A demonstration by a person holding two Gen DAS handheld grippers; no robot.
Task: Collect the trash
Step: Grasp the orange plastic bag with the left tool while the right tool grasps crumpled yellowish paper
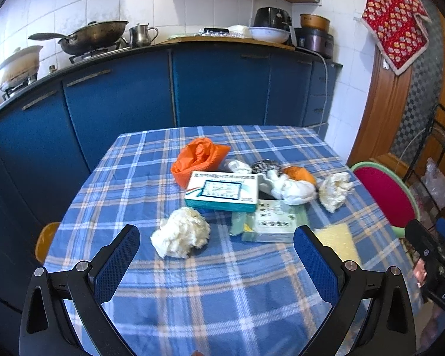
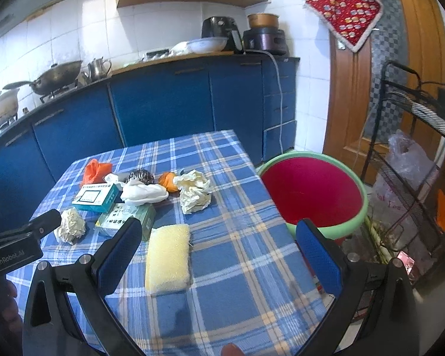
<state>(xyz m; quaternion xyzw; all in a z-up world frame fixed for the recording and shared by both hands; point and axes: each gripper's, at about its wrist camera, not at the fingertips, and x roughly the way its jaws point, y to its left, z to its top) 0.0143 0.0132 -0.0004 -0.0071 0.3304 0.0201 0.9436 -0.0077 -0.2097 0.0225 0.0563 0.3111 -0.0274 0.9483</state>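
Trash lies on a blue plaid table [image 1: 192,290]: a crumpled white paper ball [image 1: 181,233], a teal-and-white box [image 1: 222,191], a green-white box [image 1: 274,221], an orange bag [image 1: 198,157], a white cloth [image 1: 293,188], a second paper ball [image 1: 335,190], a steel scourer [image 1: 265,166] and a yellow sponge [image 2: 167,262]. My left gripper [image 1: 216,249] is open, above the table, just short of the near paper ball. My right gripper [image 2: 219,246] is open and empty, with the sponge close to its left finger. A red basin with a green rim [image 2: 314,191] stands right of the table.
Blue kitchen cabinets [image 1: 222,89] run behind the table, with a wok [image 1: 95,35] and pots on the counter. A black wire rack [image 2: 415,160] with plastic bags stands at the right by a wooden door. An orange stool [image 1: 46,240] sits at the table's left edge.
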